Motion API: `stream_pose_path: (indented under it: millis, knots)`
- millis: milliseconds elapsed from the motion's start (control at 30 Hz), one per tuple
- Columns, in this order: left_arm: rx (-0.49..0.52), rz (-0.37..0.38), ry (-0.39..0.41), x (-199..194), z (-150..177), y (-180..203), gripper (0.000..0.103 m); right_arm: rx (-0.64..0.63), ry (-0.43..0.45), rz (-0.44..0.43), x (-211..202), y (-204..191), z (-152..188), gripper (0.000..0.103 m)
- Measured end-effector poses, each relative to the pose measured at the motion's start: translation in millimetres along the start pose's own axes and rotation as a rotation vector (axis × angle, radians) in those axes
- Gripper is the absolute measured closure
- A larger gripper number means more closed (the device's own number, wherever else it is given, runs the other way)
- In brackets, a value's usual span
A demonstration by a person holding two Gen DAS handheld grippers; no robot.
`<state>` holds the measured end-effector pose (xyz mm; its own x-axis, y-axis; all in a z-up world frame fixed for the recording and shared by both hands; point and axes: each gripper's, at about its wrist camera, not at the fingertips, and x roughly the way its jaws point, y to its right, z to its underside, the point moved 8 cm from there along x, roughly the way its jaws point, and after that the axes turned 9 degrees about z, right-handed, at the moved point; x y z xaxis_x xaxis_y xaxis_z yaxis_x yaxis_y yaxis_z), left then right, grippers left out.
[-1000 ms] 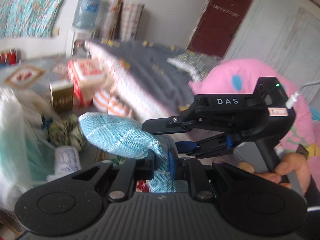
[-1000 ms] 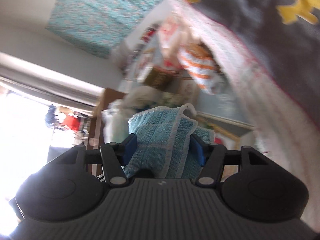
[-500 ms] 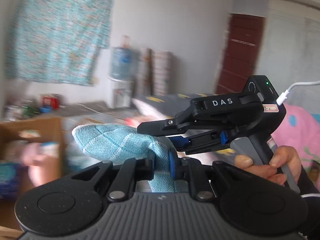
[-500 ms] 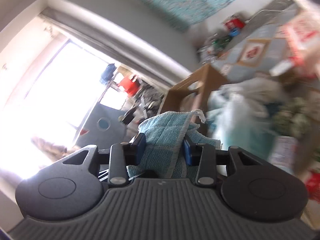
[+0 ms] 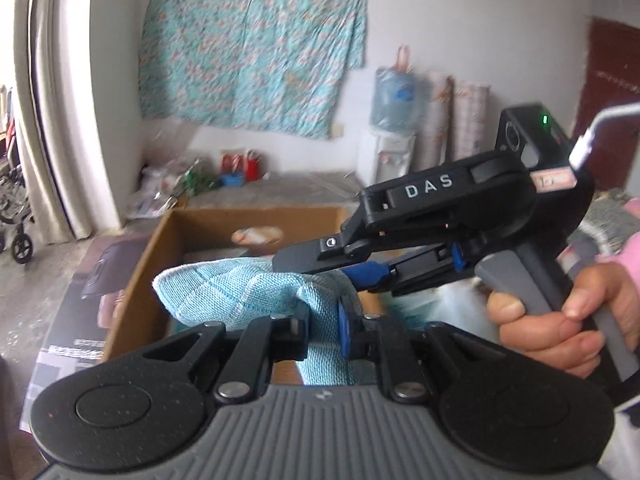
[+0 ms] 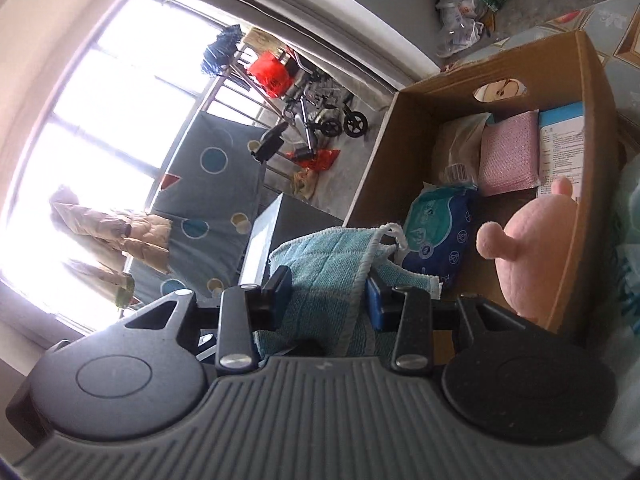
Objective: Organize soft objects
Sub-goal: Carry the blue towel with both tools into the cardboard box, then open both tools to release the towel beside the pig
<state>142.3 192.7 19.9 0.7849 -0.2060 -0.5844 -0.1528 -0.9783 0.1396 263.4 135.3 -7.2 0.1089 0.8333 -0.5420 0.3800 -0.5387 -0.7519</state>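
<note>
Both grippers hold one folded light-blue checked cloth (image 5: 256, 292) above an open cardboard box (image 5: 140, 264). My left gripper (image 5: 322, 326) is shut on the cloth's near end. My right gripper (image 6: 328, 294) is shut on the cloth (image 6: 328, 276) from the right side; it shows in the left wrist view (image 5: 368, 272) with a hand on its handle. The box (image 6: 600, 92) holds a pink plush toy (image 6: 532, 248), a pink sponge cloth (image 6: 508, 152), a blue wipes pack (image 6: 436, 232) and a white-blue packet (image 6: 560, 140).
A dark flat carton (image 5: 76, 300) lies under and left of the box. A curtain (image 5: 60, 92) and window are to the left, with a wheelchair (image 6: 320, 108) beyond. A water dispenser (image 5: 388, 140) and rolled mats stand at the back wall. Bags and bottles (image 5: 192, 184) lie on the floor.
Both grippers have swung left together with the cloth, away from the bed and pink plush, and now hold it over the cardboard box. The grips are unchanged.
</note>
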Motion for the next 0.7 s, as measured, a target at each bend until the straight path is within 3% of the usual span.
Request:
stream_pose_path:
  millis: [267, 367, 567, 700]
  knots:
    - [0.106, -0.049, -0.172, 62.1, 17.4, -51.4, 0.089, -0.053, -0.050, 0.168, 70.1, 31.0, -21.6, 0.066]
    - [0.202, -0.057, -0.229, 86.4, 29.2, -53.9, 0.089, -0.083, -0.022, 0.211, 64.4, 40.6, -30.1, 0.065]
    - [0.365, 0.016, -0.350, 127.8, 48.0, -47.7, 0.088, -0.097, 0.063, 0.252, 26.0, 57.5, -43.7, 0.065]
    - [0.408, 0.021, -0.366, 141.3, 54.9, -48.0, 0.088, -0.090, 0.100, 0.263, 6.3, 69.5, -43.8, 0.065]
